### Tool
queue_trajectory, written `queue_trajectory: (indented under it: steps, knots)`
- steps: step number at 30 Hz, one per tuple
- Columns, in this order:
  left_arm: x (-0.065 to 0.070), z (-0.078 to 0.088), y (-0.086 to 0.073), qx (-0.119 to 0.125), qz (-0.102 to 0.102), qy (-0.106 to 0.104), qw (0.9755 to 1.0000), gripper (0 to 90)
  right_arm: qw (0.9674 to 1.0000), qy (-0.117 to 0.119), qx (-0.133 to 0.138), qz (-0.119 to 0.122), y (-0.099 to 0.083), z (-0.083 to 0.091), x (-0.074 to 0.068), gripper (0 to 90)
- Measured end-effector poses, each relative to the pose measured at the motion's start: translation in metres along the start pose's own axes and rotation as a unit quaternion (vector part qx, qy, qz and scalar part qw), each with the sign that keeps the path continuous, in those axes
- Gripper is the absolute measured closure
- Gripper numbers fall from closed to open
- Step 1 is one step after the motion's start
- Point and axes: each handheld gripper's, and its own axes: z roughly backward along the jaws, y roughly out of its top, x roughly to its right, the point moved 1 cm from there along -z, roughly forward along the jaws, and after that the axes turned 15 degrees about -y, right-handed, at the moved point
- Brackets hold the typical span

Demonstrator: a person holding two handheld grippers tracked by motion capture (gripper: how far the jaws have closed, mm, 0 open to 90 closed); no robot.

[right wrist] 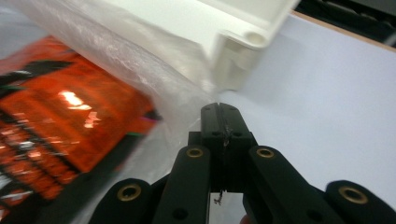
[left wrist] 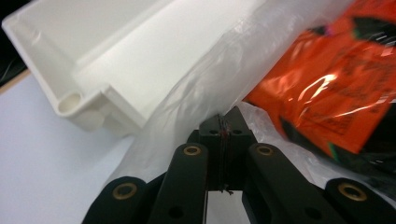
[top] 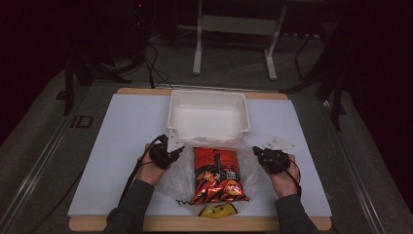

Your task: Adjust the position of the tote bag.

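A clear plastic bag (top: 182, 178) lies on the white sheet with an orange-red snack packet (top: 215, 174) inside it; a yellow smiley item (top: 217, 210) shows at its near end. My left gripper (top: 179, 151) is at the bag's left far corner. In the left gripper view its jaws (left wrist: 228, 120) are shut, their tips in the bag's film (left wrist: 196, 93). My right gripper (top: 255, 149) is at the bag's right far corner. Its jaws (right wrist: 219, 111) are shut too, pinching the film's edge (right wrist: 140, 60). The packet (left wrist: 327, 84) (right wrist: 60, 107) lies beside each gripper.
A white plastic tray (top: 208, 130) stands just beyond the bag, its near corners close to both grippers (left wrist: 84, 107) (right wrist: 238, 56). The white sheet (top: 126, 126) covers a wooden board (top: 160, 224). Frame legs (top: 197, 48) stand on the floor beyond the table.
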Motion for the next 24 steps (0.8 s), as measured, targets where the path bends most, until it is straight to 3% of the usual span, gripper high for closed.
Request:
queue_trajectory:
  steps: [3, 7, 10, 12, 16, 18, 20, 24]
  knots:
    - [-0.002, 0.005, -0.003, 0.009, -0.008, -0.011, 0.9999, 89.6, 0.9998, -0.006, -0.009, -0.015, -0.002, -0.006, 0.007, 90.0]
    - [-0.007, 0.004, -0.005, 0.009, 0.004, -0.01, 0.9999, 89.4, 0.9996, -0.003, -0.019, -0.02, -0.003, -0.012, 0.01, 90.0]
    - [-0.013, -0.002, -0.008, 0.0, 0.024, 0.016, 0.9996, 88.8, 0.9997, -0.009, -0.022, -0.002, -0.003, -0.014, 0.003, 90.0]
    - [-0.018, -0.004, -0.008, 0.004, 0.038, 0.029, 0.9989, 87.7, 0.9998, -0.004, -0.019, -0.002, -0.003, -0.012, 0.0, 90.0]
    - [-0.024, -0.006, -0.01, 0.01, 0.057, 0.037, 0.9976, 83.1, 0.9998, 0.013, -0.016, -0.002, -0.003, -0.009, -0.003, 89.9]
    - [-0.025, -0.006, -0.01, 0.015, 0.065, 0.03, 0.9973, 78.7, 0.9998, 0.012, -0.014, -0.001, -0.004, -0.007, -0.003, 89.8]
    - [-0.024, -0.005, -0.01, 0.028, 0.068, 0.01, 0.9972, 70.2, 0.9998, 0.01, -0.014, -0.003, -0.006, -0.006, -0.002, 89.7]
    - [-0.019, 0.0, -0.005, 0.054, 0.07, -0.004, 0.996, 62.1, 0.9998, 0.011, -0.015, -0.001, -0.008, -0.007, 0.001, 89.6]
